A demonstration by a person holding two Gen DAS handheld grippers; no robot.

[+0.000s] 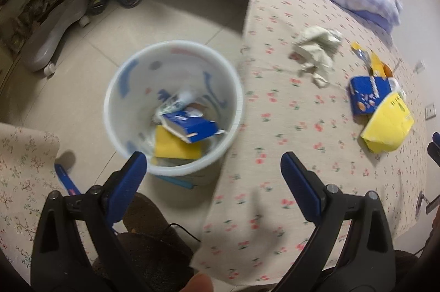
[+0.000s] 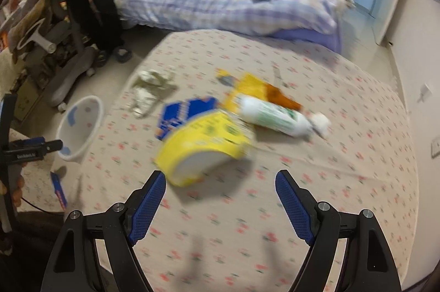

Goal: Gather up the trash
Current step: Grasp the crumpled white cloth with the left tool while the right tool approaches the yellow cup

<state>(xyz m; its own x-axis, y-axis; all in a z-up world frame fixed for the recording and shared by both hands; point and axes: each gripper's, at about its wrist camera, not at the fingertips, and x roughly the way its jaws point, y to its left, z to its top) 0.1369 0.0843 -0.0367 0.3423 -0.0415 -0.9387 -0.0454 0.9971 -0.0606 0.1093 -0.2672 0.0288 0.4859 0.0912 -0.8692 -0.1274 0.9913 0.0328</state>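
- Left gripper (image 1: 213, 164): jaws spread wide, nothing between them. Black plastic arms, blue ribbed pads (image 1: 129, 176). It hangs over the bin's near rim and the bed's edge.
- Bin (image 1: 110, 99) at 11 o'clock in the left wrist view: round, white, thin translucent plastic with blue print, standing on pale floor tiles. Inside: a blue carton (image 1: 189, 127) on a flat yellow packet (image 1: 176, 149), plus a crumpled wrapper, blurred.
- Blue pen-like stick (image 1: 64, 179) at 9 o'clock, lying on a floral cloth.
- Bed sheet (image 1: 288, 127): beige fabric with small red flower print, matte, lightly creased.
- Trash still on the sheet, 1 to 3 o'clock from the left gripper: a crumpled off-white tissue wad (image 1: 319, 49), a torn yellow wrapper (image 1: 371, 58), a flattened blue box (image 1: 368, 93), and a yellow cup (image 1: 387, 127) on its side.
- Right gripper (image 2: 220, 182): jaws spread, empty, same blue mesh-textured pads (image 2: 148, 206). The yellow cup (image 2: 203, 146), round with a white inside, lies just ahead at 12 o'clock, apart from the pads.
- Behind the cup, left to right: blue box (image 2: 181, 113), white tube-shaped bottle with green print (image 2: 277, 116), and something orange-brown (image 2: 280, 96), blurred.
- Checked purple quilt (image 2: 220, 0) at the far end, soft and bunched up.
- Person in dark trousers (image 2: 93, 3) standing at 10 o'clock, beside a grey wheeled chair base (image 2: 68, 80).
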